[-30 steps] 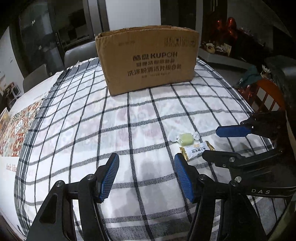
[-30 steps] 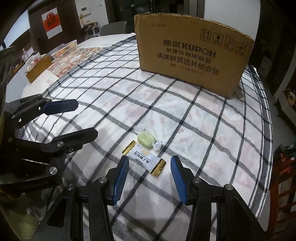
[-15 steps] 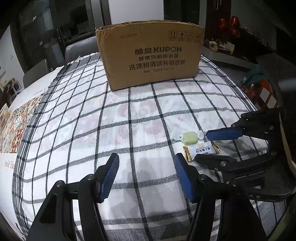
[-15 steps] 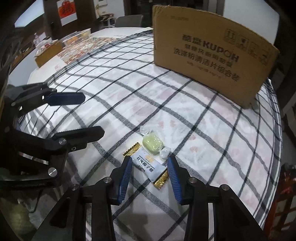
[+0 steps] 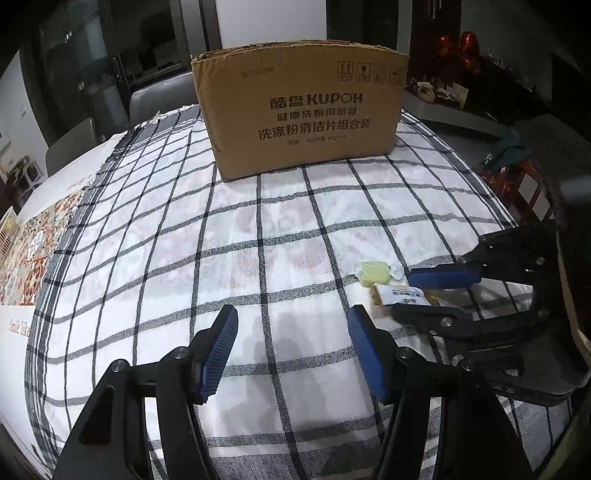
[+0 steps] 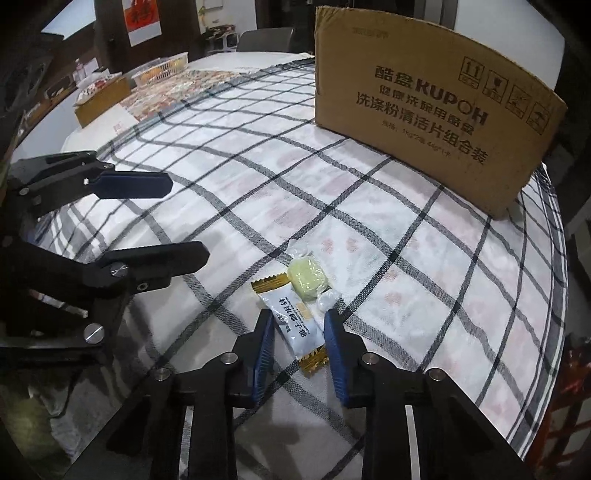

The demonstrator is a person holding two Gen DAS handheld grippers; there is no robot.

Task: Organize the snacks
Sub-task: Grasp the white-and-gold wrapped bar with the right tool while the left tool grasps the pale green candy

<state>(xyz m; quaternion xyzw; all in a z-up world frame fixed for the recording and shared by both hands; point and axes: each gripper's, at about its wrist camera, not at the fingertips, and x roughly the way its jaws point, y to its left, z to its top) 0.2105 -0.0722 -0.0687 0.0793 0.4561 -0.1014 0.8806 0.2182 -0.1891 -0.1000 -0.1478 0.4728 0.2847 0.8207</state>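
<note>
You face a dim room; the bench wears a black-and-white checked cloth; grey chairs stand behind it; dark glass doors and a white wall close the back.

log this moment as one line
right gripper: closing around white packet | left gripper: open, empty | green candy: on cloth

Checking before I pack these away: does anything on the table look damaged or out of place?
The cardboard box has a ragged, torn top edge. The pale green candy lies against the white sachet, which sits skewed between the closing right gripper fingers. No spills.
</note>
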